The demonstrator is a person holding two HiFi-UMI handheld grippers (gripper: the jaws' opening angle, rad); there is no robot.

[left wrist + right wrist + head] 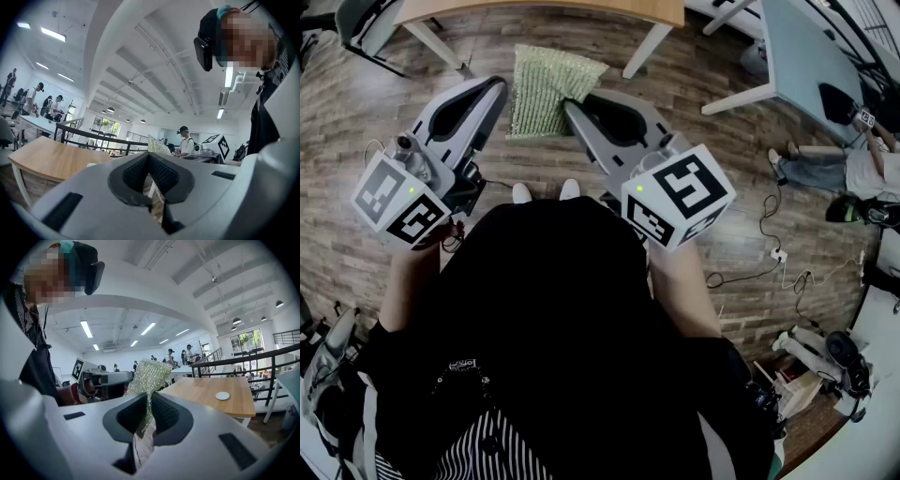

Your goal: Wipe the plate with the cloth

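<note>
A green knitted cloth (551, 89) is spread between my two grippers, held up in front of the person. My right gripper (572, 105) is shut on its right side, and in the right gripper view the cloth (149, 373) rises out of the closed jaws (149, 395). My left gripper (502, 86) is at the cloth's left edge. In the left gripper view its jaws (149, 155) are shut, with the cloth (158, 145) poking up just past the tips. A small white plate (222, 395) lies on the wooden table (211, 401) beyond. The plate is hidden in the head view.
The wooden table's near edge (581, 11) and its white legs (647, 47) stand ahead over a wood floor. A pale table (806, 56) is at the right, with a person sitting on the floor (834, 169) and cables (769, 253) nearby. Other people work at desks far off.
</note>
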